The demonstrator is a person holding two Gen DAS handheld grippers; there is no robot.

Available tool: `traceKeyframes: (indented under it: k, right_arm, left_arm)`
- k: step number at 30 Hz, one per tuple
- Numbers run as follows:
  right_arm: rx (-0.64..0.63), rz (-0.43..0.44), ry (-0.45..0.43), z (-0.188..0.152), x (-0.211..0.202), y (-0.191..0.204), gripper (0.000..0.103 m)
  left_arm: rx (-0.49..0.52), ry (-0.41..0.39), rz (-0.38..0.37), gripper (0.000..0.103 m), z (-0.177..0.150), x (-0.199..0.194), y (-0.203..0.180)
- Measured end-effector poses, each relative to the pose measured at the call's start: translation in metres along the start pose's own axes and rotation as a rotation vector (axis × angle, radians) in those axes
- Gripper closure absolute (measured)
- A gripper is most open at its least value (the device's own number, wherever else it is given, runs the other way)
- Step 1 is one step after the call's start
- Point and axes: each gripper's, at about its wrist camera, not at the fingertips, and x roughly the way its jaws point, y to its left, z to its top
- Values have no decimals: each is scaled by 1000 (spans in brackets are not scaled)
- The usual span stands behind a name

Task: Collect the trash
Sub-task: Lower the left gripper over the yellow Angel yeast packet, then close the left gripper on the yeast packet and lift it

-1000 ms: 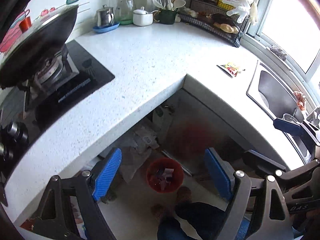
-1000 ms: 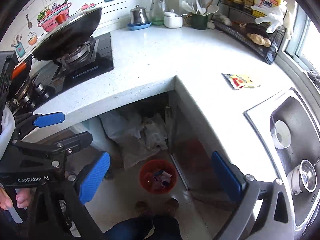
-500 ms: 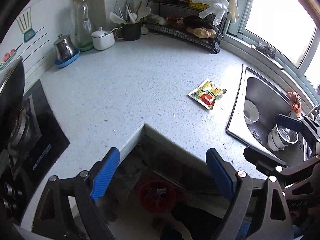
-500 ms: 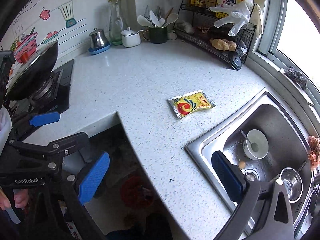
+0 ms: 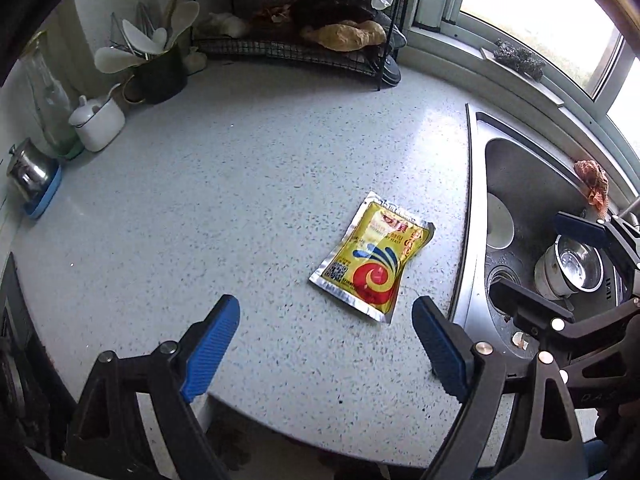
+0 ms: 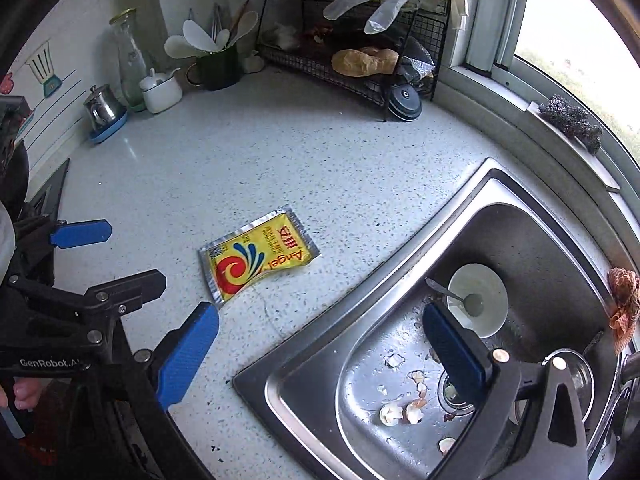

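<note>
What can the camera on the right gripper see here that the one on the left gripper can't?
Only the right wrist view shows the eggshell bits on the sink floor and the spoon in the white bowl. Only the left wrist view shows a steel cup clearly. Both show the yellow packet on the counter, and both grippers open, holding nothing.

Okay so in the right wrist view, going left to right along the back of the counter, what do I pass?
Steel pot on blue saucer → glass bottle → white lidded jar → dark green utensil mug → black wire rack → round black lid.
</note>
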Motion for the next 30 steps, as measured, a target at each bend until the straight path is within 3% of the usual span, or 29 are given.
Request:
traceKeyframes:
  k: [12, 23, 25, 27, 30]
  right_arm:
    - [83, -62, 87, 7, 36, -52, 1]
    - [133, -55, 105, 15, 48, -66, 1]
    - [136, -52, 103, 16, 48, -66, 1]
    - [133, -49, 102, 16, 49, -66, 1]
    - [130, -43, 98, 14, 48, -64, 1]
  left_arm:
    - [211, 186, -74, 16, 36, 85, -40]
    - [257, 212, -55, 17, 62, 106, -53]
    - [259, 204, -58, 22, 60, 102, -53]
    - [248, 184, -60, 44, 55, 96, -53]
    - [220, 156, -62, 56, 53, 89, -52]
